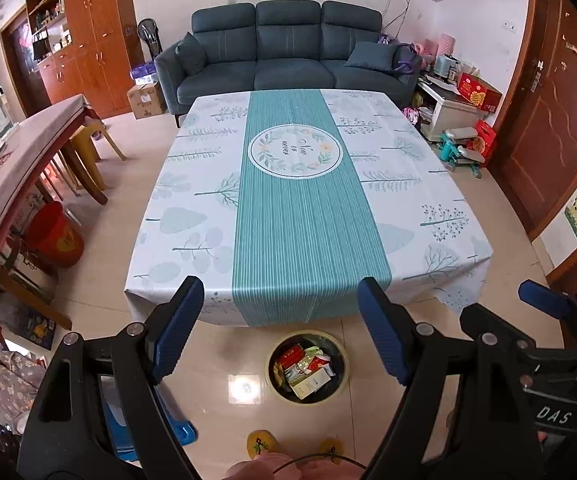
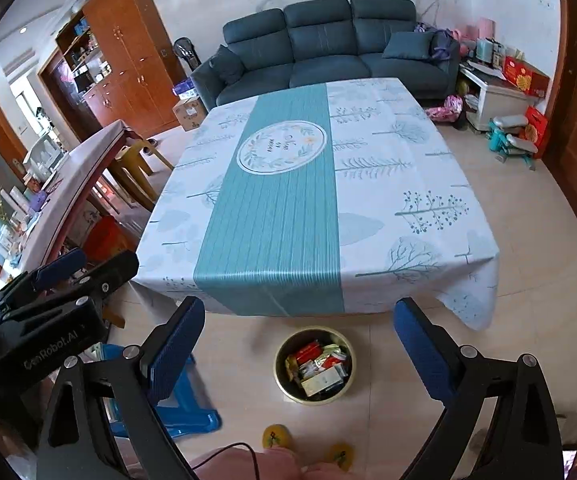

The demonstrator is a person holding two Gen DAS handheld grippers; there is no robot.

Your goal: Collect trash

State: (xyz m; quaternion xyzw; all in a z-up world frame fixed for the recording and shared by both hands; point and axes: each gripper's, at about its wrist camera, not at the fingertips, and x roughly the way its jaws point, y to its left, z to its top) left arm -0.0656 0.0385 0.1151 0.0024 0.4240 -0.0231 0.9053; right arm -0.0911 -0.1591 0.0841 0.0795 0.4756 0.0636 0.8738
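1. Since the trash (image 1: 306, 368) already lies piled inside the round bin (image 1: 342, 378) on the floor, low in the middle of both views just in front of the desk (image 1: 192, 168), the task looks close to finished; the main risk is a stray piece being missed.
2. Nothing shows on the desk's tablecloth, yet the floor under the hanging cloth is hidden, so a wrapper there would go unseen.
3. Boxes and packets fill much of the bin; anything dropped from this height could bounce off them onto the tiles.
4. Left hand-held gripper (image 1: 280, 328) hangs above the bin with its jaws spread wide and nothing between them. Right hand-held gripper (image 2: 298, 348) is likewise released and empty.
5. Both hand-held grippers sit close side by side, each showing at the other view's edge, so a careless swing could knock them together.
6. A thin cable (image 2: 224, 454) trails along the bottom of the frames and could snag.
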